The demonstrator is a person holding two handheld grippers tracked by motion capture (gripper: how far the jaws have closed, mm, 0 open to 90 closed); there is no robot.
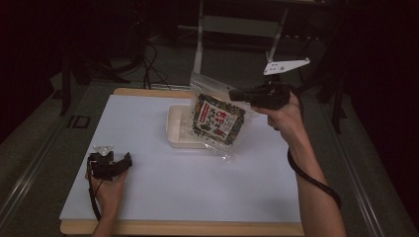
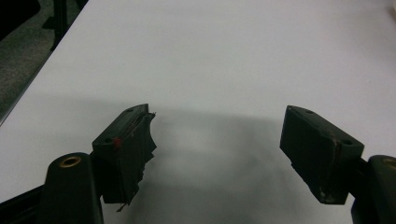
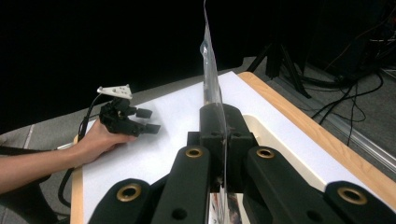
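Note:
A clear snack pouch [image 1: 217, 114] with a dark, red and white label hangs in the air over a shallow cream tray [image 1: 177, 129]. My right gripper [image 1: 233, 94] is shut on the pouch's upper right edge. In the right gripper view the pouch's thin edge [image 3: 211, 70] rises from between the closed jaws. My left gripper [image 1: 125, 162] rests on the white sheet near the table's front left, held by a hand. It is open, with nothing between its fingers [image 2: 130, 149].
A white sheet [image 1: 163, 187] covers the wooden table [image 1: 188, 228]. The tray [image 3: 280, 144] sits at the back middle. Cables and stand legs [image 1: 148, 59] lie on the dark floor beyond the table's far edge.

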